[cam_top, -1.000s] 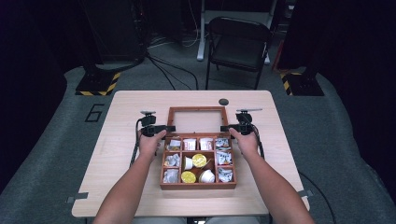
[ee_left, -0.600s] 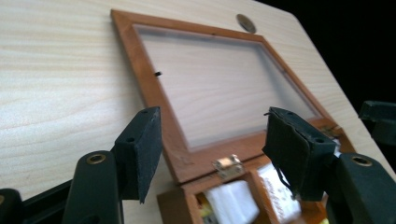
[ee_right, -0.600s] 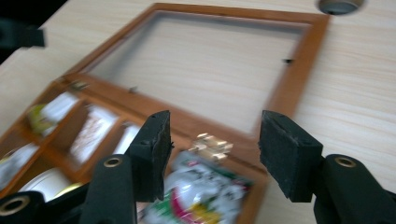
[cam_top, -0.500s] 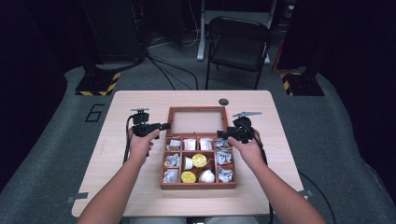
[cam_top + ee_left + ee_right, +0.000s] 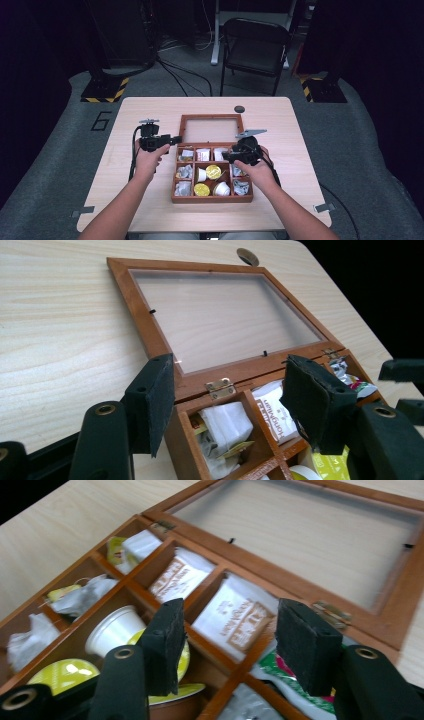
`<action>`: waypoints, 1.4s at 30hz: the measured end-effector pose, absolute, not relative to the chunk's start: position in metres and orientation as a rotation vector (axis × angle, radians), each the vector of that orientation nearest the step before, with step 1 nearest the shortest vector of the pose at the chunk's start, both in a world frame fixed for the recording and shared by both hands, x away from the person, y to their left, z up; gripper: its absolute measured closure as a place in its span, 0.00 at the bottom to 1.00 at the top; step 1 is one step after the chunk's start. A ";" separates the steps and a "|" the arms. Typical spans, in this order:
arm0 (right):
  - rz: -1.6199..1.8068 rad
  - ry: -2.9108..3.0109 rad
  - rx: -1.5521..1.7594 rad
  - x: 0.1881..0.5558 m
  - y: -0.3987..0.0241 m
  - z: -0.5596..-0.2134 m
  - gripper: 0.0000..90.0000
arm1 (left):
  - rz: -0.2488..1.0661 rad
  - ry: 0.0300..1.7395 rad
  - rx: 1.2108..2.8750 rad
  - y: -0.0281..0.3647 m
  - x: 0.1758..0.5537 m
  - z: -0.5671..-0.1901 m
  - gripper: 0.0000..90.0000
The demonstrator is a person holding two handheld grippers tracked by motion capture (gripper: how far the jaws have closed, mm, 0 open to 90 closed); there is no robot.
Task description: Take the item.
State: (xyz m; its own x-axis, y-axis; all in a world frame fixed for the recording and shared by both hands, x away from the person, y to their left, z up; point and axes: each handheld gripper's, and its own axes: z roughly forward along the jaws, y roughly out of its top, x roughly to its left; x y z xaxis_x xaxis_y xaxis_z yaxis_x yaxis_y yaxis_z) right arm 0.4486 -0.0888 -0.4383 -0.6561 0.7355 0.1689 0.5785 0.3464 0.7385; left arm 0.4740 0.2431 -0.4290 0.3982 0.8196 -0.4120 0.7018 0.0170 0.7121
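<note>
On the pale table (image 5: 150,200) mid-frame, the box (image 5: 212,198) lies opened (lid (image 5: 211,129) now flat), both grippers (image 5: 172,140) (image 5: 227,155) withdrawn, jaws narrowing, empty.

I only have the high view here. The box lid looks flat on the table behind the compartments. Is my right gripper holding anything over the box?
Observer: No. In the right gripper view the right gripper has nothing between its jaws; they have just been closing, above a white sachet.
Operator: And the left one?
Observer: The left gripper is empty too, jaws apart, pointing at the brass hinge of the lid.
Operator: What sits in the back row of compartments?
Observer: White paper sachets with brown print.
</note>
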 end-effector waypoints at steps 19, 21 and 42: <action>1.148 2.535 1.082 0.421 -0.059 -0.462 0.51 | 0.189 1.297 1.728 0.239 0.461 -0.426 0.42; 1.140 2.545 1.094 0.421 -0.058 -0.466 0.50 | 0.190 1.291 1.728 0.239 0.461 -0.427 0.42; 1.075 2.613 1.133 0.426 -0.045 -0.483 0.41 | 0.172 1.303 1.721 0.240 0.463 -0.434 0.42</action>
